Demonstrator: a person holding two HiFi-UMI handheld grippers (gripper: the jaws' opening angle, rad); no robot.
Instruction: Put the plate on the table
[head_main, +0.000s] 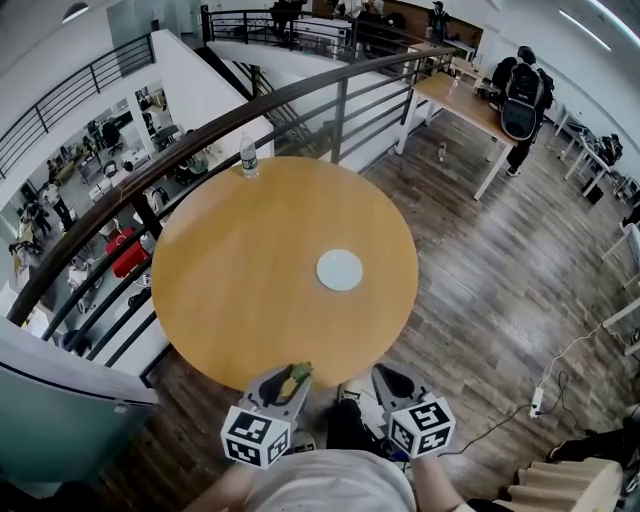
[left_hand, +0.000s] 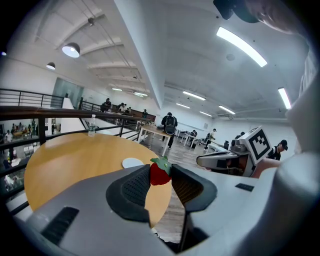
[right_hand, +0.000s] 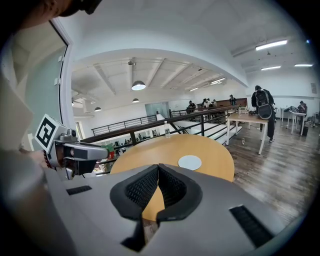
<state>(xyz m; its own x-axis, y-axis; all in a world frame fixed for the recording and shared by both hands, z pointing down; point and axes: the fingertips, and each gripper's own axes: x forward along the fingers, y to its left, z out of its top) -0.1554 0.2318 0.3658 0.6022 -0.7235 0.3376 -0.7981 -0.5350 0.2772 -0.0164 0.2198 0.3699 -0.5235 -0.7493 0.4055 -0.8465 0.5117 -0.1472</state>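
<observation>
On table (head_main: 250, 260), plate (head_main: 340, 270), L gripper (head_main: 292, 384) clamping strawberry (left_hand: 160, 174), R gripper (right_hand: 158, 168) closed

The plate (head_main: 339, 270) is lying on the table (head_main: 230, 300), right of centre, and the bottle (head_main: 248, 158) is standing at its far edge.

The person's torso (head_main: 330, 482) is cut off at the head view's bottom edge, and the label on the bottle (head_main: 248, 157) at the upper left rim of the surface (head_main: 250, 290) is too small to read.
</observation>
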